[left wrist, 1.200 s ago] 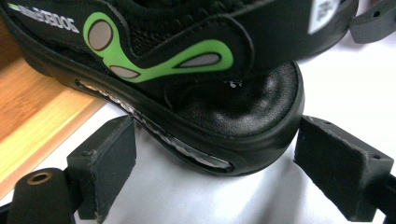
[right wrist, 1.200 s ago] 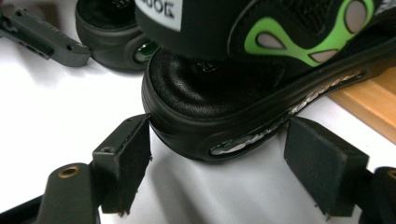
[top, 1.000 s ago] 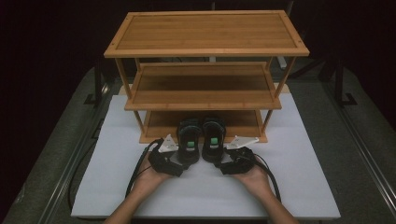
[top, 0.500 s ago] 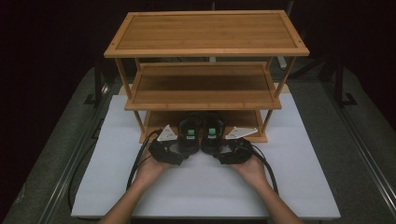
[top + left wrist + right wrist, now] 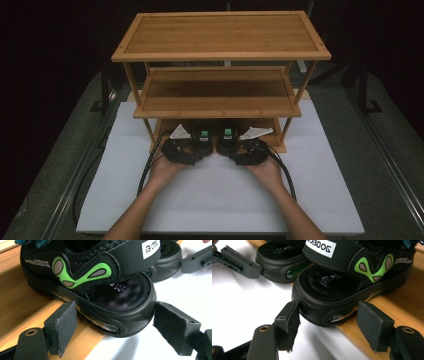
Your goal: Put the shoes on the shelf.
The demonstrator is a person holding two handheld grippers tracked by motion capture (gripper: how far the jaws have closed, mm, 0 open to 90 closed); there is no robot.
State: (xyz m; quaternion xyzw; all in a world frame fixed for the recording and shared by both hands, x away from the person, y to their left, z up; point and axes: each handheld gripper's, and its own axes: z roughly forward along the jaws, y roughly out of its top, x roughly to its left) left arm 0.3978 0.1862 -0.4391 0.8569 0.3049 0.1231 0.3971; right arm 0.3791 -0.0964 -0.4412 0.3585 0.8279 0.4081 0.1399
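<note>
Black sandals with green markings sit side by side on the bottom tier of a bamboo shoe rack (image 5: 220, 35), their heels jutting over its front edge above a white mat (image 5: 220, 200). In the high view, the left gripper (image 5: 181, 150) meets the left sandal (image 5: 202, 140) and the right gripper (image 5: 250, 151) the right sandal (image 5: 227, 139). In the left gripper view, the jaws straddle the left sandal's heel (image 5: 100, 290), pads near its sole, the left one not pressing. In the right gripper view, the jaws flank the right sandal (image 5: 352, 282); one pad touches, the other stands clear. Both grippers remain unclamped.
</note>
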